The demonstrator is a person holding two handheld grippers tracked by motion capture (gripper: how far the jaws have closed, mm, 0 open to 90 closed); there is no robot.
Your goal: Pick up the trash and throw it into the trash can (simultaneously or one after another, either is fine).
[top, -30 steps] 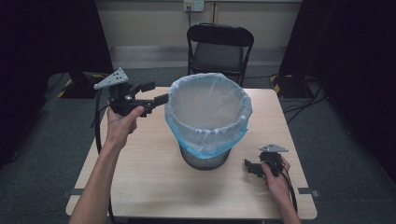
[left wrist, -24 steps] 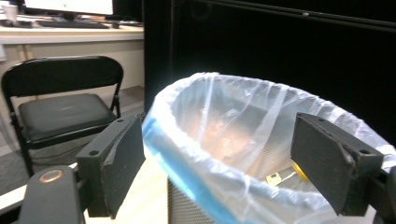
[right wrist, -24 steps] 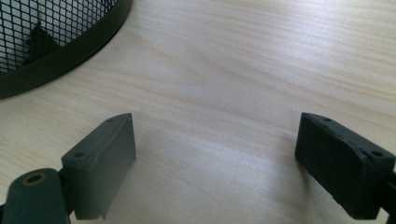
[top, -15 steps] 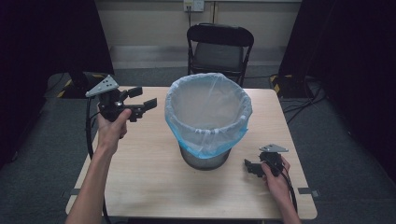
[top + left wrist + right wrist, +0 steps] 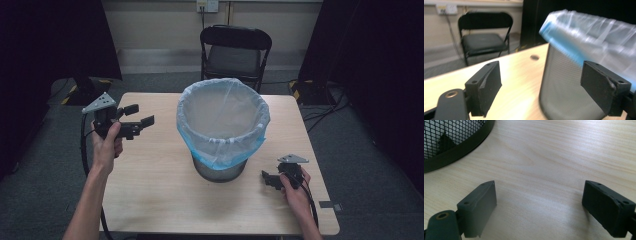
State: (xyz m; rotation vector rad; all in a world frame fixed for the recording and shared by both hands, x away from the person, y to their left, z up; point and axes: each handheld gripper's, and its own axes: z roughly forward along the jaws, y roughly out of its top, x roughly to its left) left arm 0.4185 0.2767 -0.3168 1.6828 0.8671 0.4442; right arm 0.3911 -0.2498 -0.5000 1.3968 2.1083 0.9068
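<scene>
A dark mesh waste bin (image 5: pixel 220 167) stands at the middle of the wooden table (image 5: pixel 150 185), lined with a pale blue plastic bag (image 5: pixel 222 117) folded over its rim. My left gripper (image 5: pixel 140 115) hangs above the table's left side, apart from the bin, its jaws wide apart and empty. In the left gripper view the bin (image 5: pixel 564 92) and bag (image 5: pixel 596 37) fill the right half, blurred. My right gripper (image 5: pixel 266 178) rests low on the table at the bin's right front, open with nothing between its jaws. The right gripper view shows the bin's base (image 5: pixel 451 142) at the upper left.
A black folding chair (image 5: pixel 235 50) stands behind the table's far edge. Dark curtains hang at both sides. Cables trail from both grippers. Bare tabletop lies in front of the bin and to its left.
My left gripper has drawn back from the bin's rim, moving left and lower over the table. The right gripper has stayed put.
</scene>
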